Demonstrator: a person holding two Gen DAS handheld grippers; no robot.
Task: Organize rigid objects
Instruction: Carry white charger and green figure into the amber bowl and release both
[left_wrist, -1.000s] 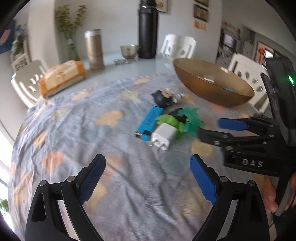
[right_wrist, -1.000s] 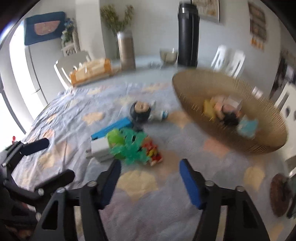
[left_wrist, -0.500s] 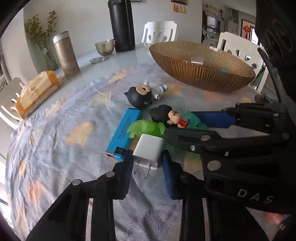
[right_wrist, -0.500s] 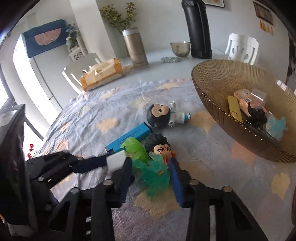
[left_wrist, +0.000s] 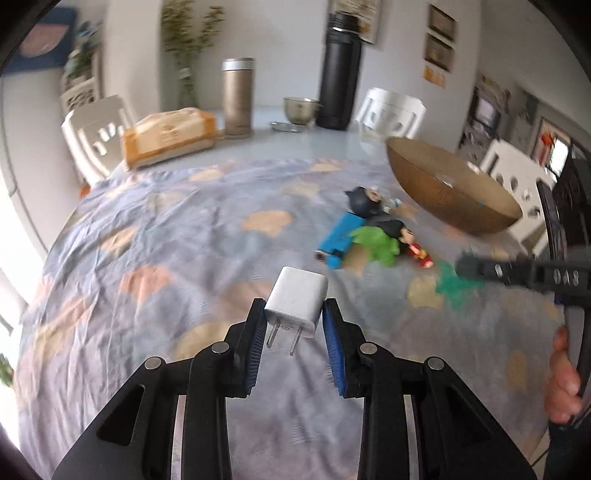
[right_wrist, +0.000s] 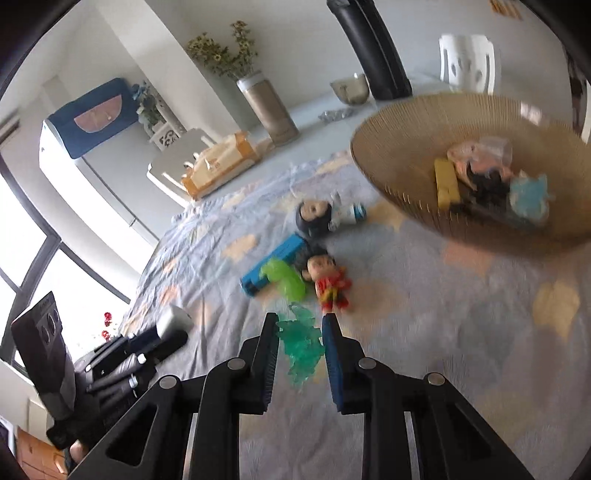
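Clothed table (left_wrist: 155, 236), bowl (left_wrist: 436, 192), toys (right_wrist: 328, 280)

Black flask (left_wrist: 340, 70), gold tumbler (left_wrist: 237, 96), steel bowl (left_wrist: 300, 109), tissue box (left_wrist: 168, 134), white chairs (left_wrist: 392, 109), patterned tablecloth (left_wrist: 147, 236)

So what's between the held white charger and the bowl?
Left wrist view: blue lighter, green toy and red-suited figurine lie between charger and bowl.

Ahead of my left tool (left_wrist: 293, 317) the bench (left_wrist: 155, 229) lies bare. A cluster of toys (right_wrist: 303, 266) and the blue lighter (right_wrist: 273, 264) sit between my right tool (right_wrist: 300, 341) and the bowl (right_wrist: 399, 155); right of them the cloth looks clear, though it's blurred.
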